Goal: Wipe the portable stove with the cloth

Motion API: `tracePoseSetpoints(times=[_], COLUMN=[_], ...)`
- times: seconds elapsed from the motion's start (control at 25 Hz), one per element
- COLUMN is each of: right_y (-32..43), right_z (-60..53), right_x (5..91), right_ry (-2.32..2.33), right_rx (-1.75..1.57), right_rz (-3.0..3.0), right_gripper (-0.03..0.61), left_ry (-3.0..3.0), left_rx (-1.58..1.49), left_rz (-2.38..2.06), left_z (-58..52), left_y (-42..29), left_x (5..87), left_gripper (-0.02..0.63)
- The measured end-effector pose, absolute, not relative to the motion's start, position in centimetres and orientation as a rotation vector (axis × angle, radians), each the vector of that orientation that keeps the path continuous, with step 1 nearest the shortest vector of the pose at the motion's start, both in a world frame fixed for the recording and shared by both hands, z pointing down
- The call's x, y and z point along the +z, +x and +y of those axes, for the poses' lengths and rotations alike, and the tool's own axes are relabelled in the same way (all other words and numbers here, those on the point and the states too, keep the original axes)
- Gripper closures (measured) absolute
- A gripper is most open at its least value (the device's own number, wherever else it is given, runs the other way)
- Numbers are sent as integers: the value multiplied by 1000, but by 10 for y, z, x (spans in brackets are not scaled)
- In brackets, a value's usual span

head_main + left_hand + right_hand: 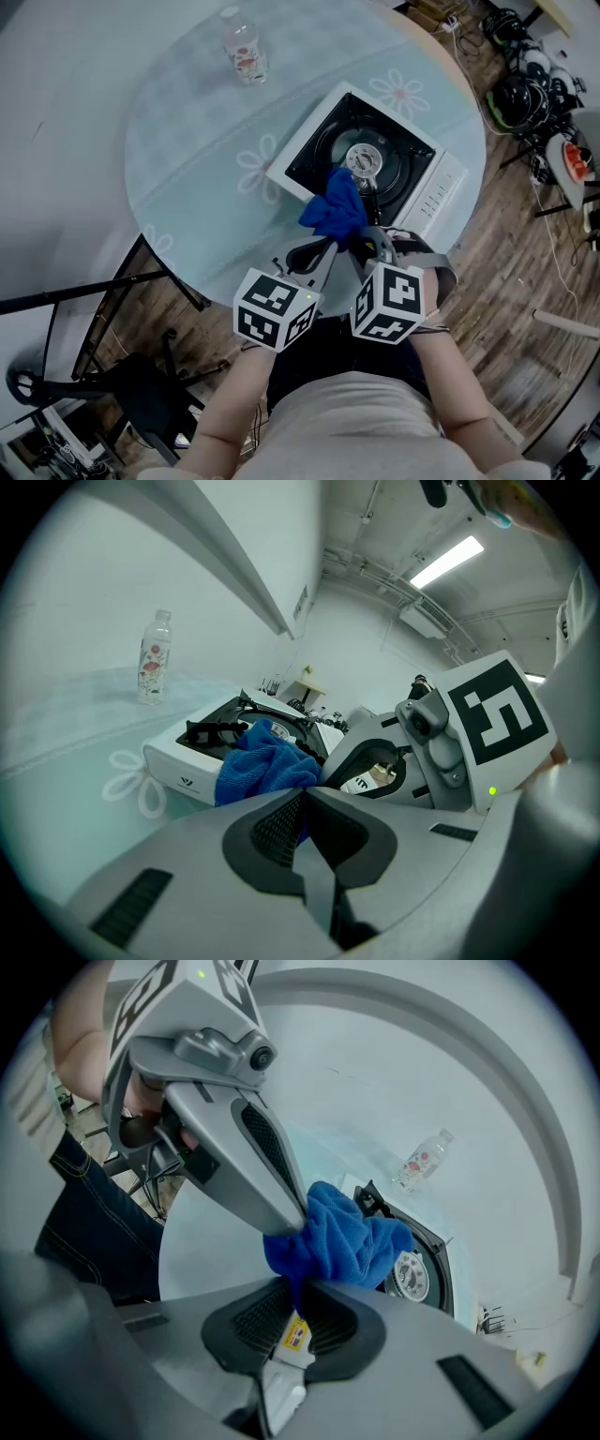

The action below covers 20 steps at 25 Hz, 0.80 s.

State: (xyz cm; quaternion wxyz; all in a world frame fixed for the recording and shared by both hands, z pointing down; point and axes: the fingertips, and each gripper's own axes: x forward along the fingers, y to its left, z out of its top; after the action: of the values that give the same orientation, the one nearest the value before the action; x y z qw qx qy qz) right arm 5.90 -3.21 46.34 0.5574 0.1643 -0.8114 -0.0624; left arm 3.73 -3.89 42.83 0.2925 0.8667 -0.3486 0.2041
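A blue cloth (336,208) is hanging in a bunch over the near edge of a portable stove (441,192). Its far folds are reaching onto the black cooking top, just beside the round burner (364,161) in the middle, though whether they are pressing on it is unclear. Both grippers are holding the cloth from the person's side. The left gripper (325,247) is pinching one near corner, jaws pressed together on the fabric. The right gripper (364,242) is pinching the edge just beside it, jaws closed on the cloth, with a small sewn label showing between them. The two tips are sitting very close together. The white-cased stove is resting at an angle on a round glass table (187,150) printed with pale flowers. A clear plastic bottle (245,47) is standing upright at the far side, well apart from the stove. The wiping seems to be only beginning or between strokes, since the cloth is gathered in a lump, not spread flat. The next move likely calls for lowering the cloth so more of it is pressing on the top. Then it can be dragged across the surface and around the burner without snagging on the pot supports.
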Motion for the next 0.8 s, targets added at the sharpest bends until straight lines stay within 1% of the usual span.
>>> tracePoseSetpoints(times=[0.8], right_y=[83], right_z=[-9], right_x=[462], right_ry=[373], right_rx=[-88], right_rz=[-2003], right_gripper=[523], left_ry=[2289], left_rx=[526], left_rz=[-933], left_z=[-14], left_y=[65], left_x=[426], left_gripper=[591])
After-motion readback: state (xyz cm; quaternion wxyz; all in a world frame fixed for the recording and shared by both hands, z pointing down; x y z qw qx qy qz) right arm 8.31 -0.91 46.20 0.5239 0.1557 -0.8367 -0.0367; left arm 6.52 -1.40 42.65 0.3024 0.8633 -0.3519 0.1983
